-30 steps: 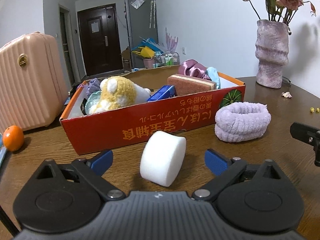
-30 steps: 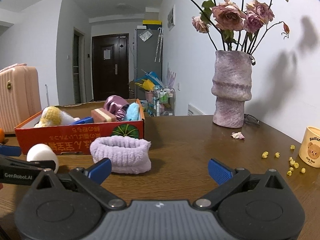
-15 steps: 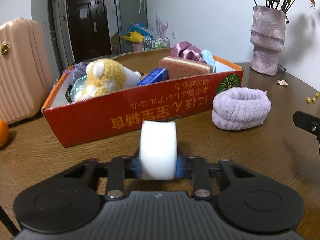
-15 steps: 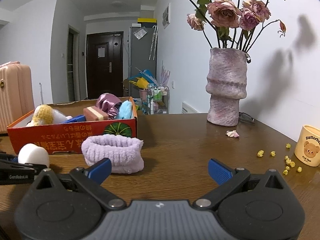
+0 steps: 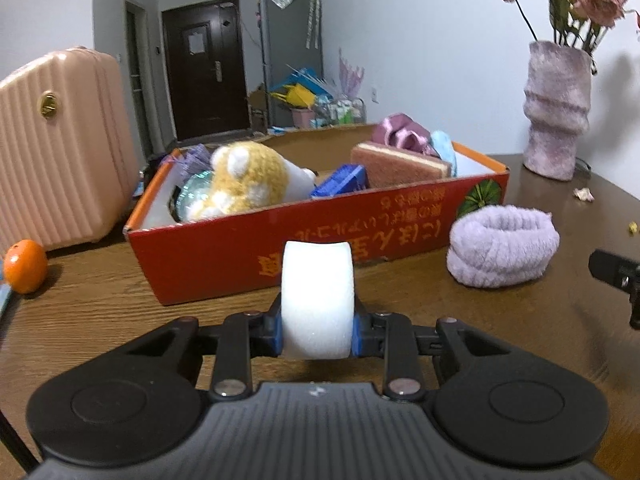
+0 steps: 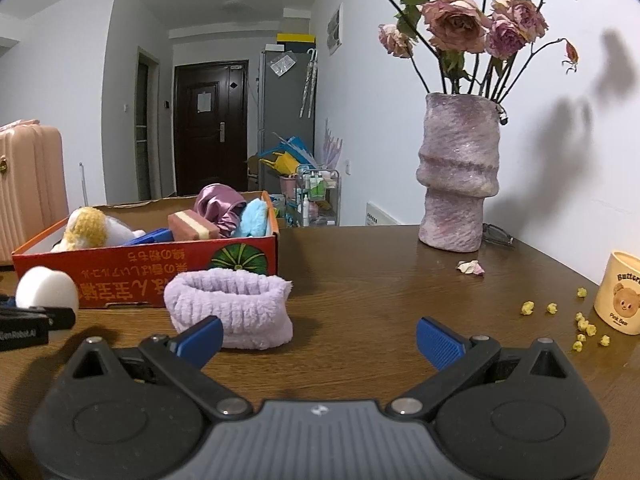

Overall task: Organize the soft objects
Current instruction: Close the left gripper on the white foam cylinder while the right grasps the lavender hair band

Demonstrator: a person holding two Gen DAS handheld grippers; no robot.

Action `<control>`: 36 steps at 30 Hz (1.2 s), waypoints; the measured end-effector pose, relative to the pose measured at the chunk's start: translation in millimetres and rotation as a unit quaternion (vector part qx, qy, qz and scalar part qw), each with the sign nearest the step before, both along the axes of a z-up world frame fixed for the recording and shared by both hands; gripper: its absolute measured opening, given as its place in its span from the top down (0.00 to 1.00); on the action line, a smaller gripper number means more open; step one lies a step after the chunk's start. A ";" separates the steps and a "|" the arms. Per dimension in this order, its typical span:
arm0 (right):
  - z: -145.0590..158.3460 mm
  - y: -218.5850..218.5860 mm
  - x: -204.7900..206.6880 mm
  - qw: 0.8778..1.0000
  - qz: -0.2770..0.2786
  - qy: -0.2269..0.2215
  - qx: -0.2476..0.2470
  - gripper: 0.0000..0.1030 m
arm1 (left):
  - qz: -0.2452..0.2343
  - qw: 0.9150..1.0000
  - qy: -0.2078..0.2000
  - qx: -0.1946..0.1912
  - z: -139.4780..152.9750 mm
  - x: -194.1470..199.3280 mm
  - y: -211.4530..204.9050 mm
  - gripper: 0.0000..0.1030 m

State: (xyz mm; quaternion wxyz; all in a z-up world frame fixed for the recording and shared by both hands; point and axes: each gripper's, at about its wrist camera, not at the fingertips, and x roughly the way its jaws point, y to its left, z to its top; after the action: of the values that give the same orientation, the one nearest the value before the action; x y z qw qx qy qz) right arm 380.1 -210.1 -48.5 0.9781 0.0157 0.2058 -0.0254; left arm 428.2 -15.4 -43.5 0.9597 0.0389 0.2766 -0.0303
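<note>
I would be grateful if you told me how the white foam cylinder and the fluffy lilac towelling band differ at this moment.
The white foam cylinder is solid and smooth; the fluffy lilac towelling band is a hollow, ribbed ring. The cylinder is clamped on its flat ends by the left gripper; the band lies free on the wooden table, with the open right gripper just behind it. The cylinder looks narrower than the band. Both are outside the red cardboard box.

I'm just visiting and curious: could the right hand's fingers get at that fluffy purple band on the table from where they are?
Probably yes. The right gripper is open and empty, and the purple band lies just ahead of its left finger, with only bare table between them. The red box sits behind the band, out of the way.
</note>
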 end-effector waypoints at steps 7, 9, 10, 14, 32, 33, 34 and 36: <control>-0.8 14.7 14.9 0.999 0.030 0.012 0.004 0.00 | 0.030 0.999 -0.017 -0.007 4.9 -2.8 8.6 0.72; -0.9 20.2 20.3 0.999 0.038 0.014 0.005 0.00 | 0.037 0.999 -0.019 -0.008 5.7 -4.5 11.1 0.72; -1.0 23.6 23.9 0.999 0.042 0.015 0.006 0.00 | 0.041 0.999 -0.020 -0.009 6.0 -5.3 12.5 0.72; -1.9 33.9 37.3 0.998 0.051 0.021 0.008 0.00 | 0.053 0.998 -0.023 -0.010 7.3 -7.7 16.6 0.72; -13.3 51.5 102.0 0.995 0.036 0.086 0.027 0.00 | 0.064 0.998 -0.021 -0.016 5.7 -6.5 21.4 0.72; -14.3 51.1 103.8 0.995 0.036 0.091 0.029 0.00 | 0.064 0.998 -0.021 -0.017 5.7 -6.5 21.4 0.72; -15.3 50.5 105.6 0.994 0.036 0.097 0.031 0.01 | 0.064 0.998 -0.021 -0.017 5.7 -6.5 21.4 0.72; -17.6 48.0 108.4 0.992 0.042 0.110 0.045 0.07 | 0.063 0.998 -0.021 -0.017 5.6 -6.4 21.4 0.72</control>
State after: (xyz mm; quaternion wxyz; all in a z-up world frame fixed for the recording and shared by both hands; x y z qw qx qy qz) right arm 488.5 -162.0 -66.1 0.9482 0.0480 0.3132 0.0234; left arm 421.9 6.0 -37.9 0.9658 0.0052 0.2578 0.0266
